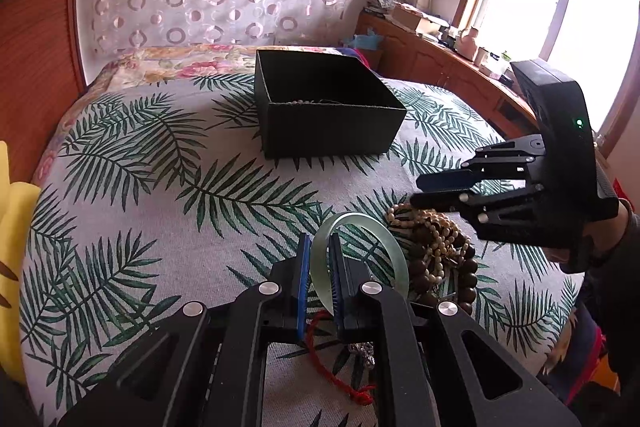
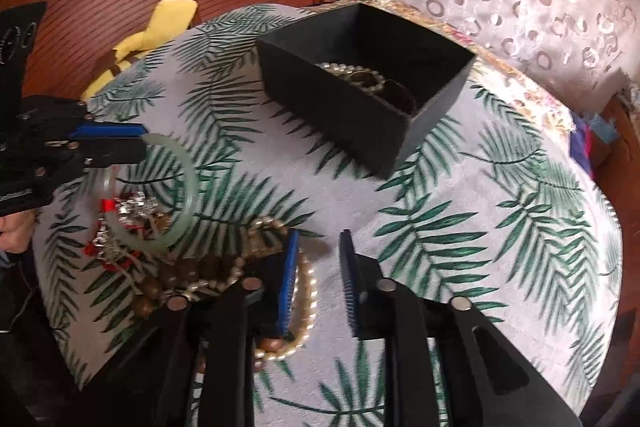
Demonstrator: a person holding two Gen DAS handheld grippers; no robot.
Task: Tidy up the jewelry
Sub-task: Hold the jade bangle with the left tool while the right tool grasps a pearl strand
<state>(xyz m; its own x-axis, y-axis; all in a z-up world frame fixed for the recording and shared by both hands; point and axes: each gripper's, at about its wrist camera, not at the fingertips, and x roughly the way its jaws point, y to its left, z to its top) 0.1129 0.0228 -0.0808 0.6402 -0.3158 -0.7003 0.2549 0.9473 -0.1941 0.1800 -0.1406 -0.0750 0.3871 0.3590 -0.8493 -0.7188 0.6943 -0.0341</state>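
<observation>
My left gripper (image 1: 319, 247) is shut on a pale green jade bangle (image 1: 360, 223), also seen in the right wrist view (image 2: 188, 187), just above the bed. A pile of brown and cream bead strings (image 1: 436, 247) lies to its right, with a red cord (image 1: 336, 379) and a silver piece beneath. My right gripper (image 2: 318, 247) is open and empty over the pearl and bead strings (image 2: 224, 275); it shows in the left wrist view (image 1: 416, 191). A black open box (image 1: 328, 115) stands beyond, holding pearls (image 2: 352, 71).
The bed has a leaf-print cover (image 1: 160, 187). A yellow cloth (image 2: 160, 23) lies at the bed's left edge by the wooden wall. A wooden cabinet (image 1: 440, 63) with clutter stands by the window on the right.
</observation>
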